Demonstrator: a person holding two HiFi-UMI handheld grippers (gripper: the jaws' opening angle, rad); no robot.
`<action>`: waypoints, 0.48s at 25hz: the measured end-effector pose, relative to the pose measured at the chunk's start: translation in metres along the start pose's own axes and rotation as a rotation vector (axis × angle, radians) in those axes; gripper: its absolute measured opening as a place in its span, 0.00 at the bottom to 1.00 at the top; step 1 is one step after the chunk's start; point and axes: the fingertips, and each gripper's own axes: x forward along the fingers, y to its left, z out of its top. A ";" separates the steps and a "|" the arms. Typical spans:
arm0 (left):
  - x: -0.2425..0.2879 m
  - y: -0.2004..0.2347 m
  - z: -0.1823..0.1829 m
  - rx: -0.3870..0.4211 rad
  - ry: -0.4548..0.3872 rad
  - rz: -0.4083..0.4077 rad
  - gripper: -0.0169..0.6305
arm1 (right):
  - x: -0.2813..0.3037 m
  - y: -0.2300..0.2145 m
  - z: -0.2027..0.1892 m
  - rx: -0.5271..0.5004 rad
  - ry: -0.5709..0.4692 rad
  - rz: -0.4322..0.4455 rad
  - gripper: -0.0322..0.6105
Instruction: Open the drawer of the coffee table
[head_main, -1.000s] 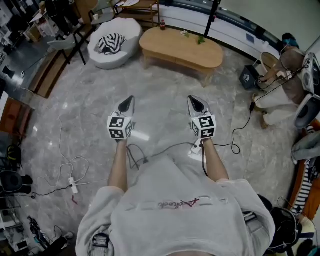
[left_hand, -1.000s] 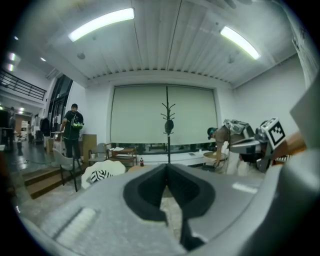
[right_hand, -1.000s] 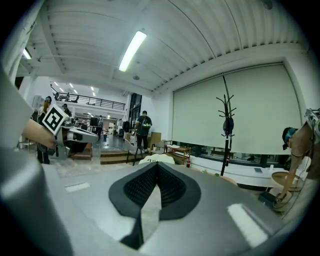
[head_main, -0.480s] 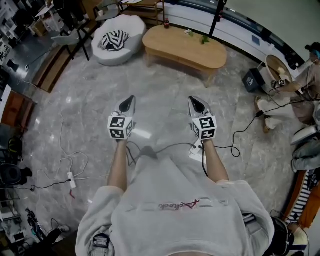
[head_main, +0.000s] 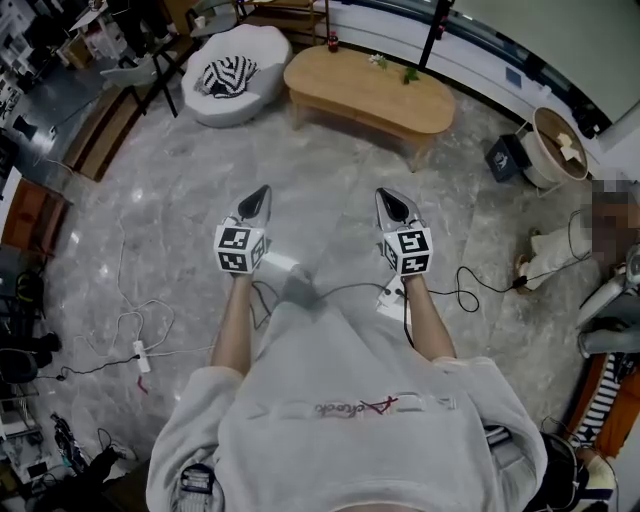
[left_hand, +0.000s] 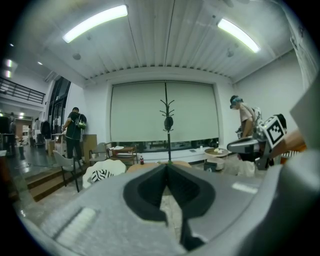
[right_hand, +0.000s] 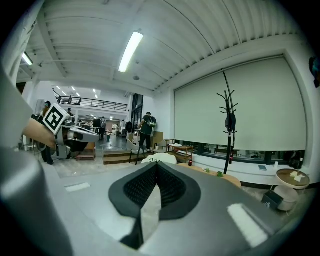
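The oval wooden coffee table (head_main: 368, 92) stands across the marble floor, well ahead of both grippers; its drawer cannot be made out from here. My left gripper (head_main: 259, 194) is held out at mid-left, jaws shut and empty. My right gripper (head_main: 393, 200) is level with it at mid-right, also shut and empty. In the left gripper view the tips (left_hand: 167, 165) meet, with the table top (left_hand: 150, 166) just showing behind them. In the right gripper view the tips (right_hand: 156, 165) meet too, with the table (right_hand: 227, 180) beyond at right.
A white pouf with a striped cloth (head_main: 232, 75) sits left of the table. Cables and a power strip (head_main: 140, 356) lie on the floor at left, another cable (head_main: 470, 290) at right. A coat stand (head_main: 432, 32) rises behind the table. A round basket (head_main: 558, 148) is at right.
The whole view has shifted slightly: the coffee table and pouf sit a little nearer the top. The person at the right edge has moved away. Both grippers keep their pose, shut.
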 end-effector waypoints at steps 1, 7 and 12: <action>0.001 0.003 0.000 -0.002 0.001 0.001 0.02 | 0.003 -0.001 0.001 -0.001 0.001 0.000 0.06; 0.011 0.019 -0.006 -0.017 0.001 0.005 0.02 | 0.023 0.001 0.003 -0.014 0.004 0.009 0.06; 0.033 0.034 -0.009 -0.022 -0.002 -0.003 0.02 | 0.047 -0.003 0.000 -0.022 0.013 0.016 0.06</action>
